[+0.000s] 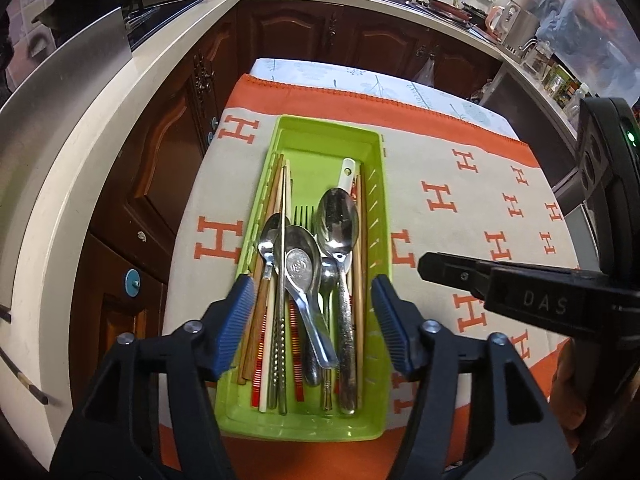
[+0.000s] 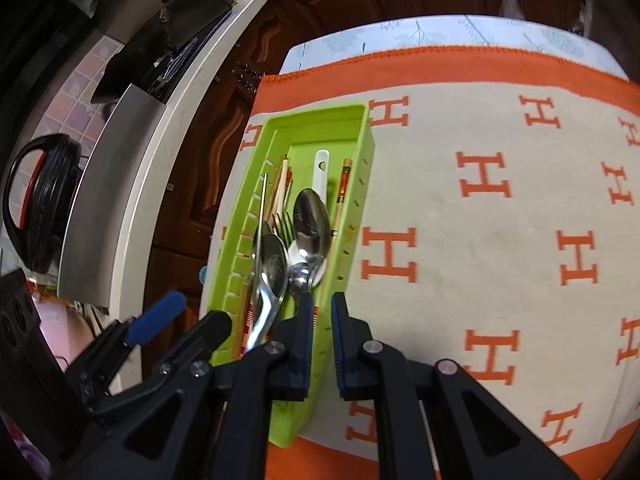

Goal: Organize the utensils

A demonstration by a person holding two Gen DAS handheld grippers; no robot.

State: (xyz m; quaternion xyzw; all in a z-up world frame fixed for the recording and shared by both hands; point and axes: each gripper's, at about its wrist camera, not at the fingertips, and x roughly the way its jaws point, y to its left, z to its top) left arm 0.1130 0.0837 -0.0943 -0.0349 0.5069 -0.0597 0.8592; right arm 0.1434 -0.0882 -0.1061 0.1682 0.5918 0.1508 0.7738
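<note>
Tray: the green tray (image 1: 320,136) lies lengthwise on the orange-and-cream cloth (image 1: 460,216) over the counter, and all the utensils I can see are already inside it.
Utensils: spoons (image 1: 337,220), a fork (image 1: 304,214), chopsticks (image 1: 280,184) and a white spoon handle (image 1: 347,172) lie mixed and overlapping, mostly pointing along the tray.
Left tool: my left tool (image 1: 314,320) hangs spread wide over the near end of the tray, one blue pad on each side of the heap, gripping nothing.
Right tool: my right tool (image 2: 322,340) is narrowed to a small gap astride the tray's right wall (image 2: 352,216); whether it pinches that wall I cannot tell.
Stage: the scene fits either a heap awaiting sorting or utensils just gathered in.
Doing it well: I judge any pick should take one handle only, since the shiny spoons are stacked and would slide.
In the way: the slotted tray walls crowd both tools; the dark cabinets (image 1: 160,152) stand close on the left.
</note>
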